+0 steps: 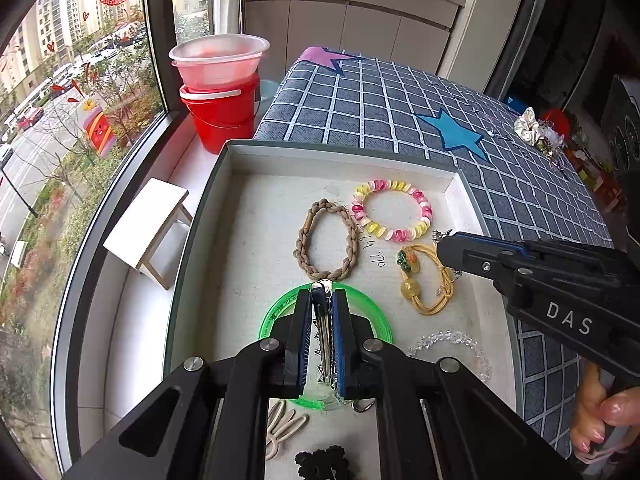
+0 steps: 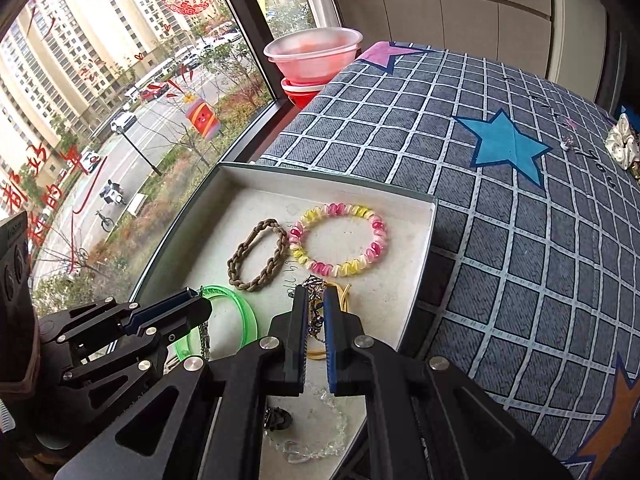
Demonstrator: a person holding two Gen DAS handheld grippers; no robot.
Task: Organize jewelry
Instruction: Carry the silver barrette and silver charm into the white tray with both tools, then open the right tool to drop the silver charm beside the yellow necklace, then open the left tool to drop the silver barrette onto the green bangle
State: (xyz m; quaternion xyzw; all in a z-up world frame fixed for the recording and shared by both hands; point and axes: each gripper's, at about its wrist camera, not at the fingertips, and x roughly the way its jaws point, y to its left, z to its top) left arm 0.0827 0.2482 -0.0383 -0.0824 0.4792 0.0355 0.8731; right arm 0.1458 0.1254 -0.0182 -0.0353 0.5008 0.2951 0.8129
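We have most of the jewelry already laid in the tray [image 1: 224,168]: braided bracelet [image 1: 326,240] and pink-and-yellow bracelet [image 1: 392,210] lie just beyond our tongs, green bangle [image 1: 280,308] beneath them. The left tongs [image 1: 322,300] are clamped on a silvery chain [image 1: 324,340], the right tongs [image 2: 316,304] on a dark metal chain piece [image 2: 314,286], both hanging over the tray, not yet set down. On the bed [image 2: 480,240], well beyond the right tongs, a scrunchie [image 2: 624,144] and small trinkets remain, we judge.

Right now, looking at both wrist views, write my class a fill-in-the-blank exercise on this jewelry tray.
1. The plastic bangle in the tray is ____.
2. The braided brown bracelet lies beside a pink, white and ____ one.
3. The stars on the checked cloth are purple and ____.

Missing words: green; yellow; blue
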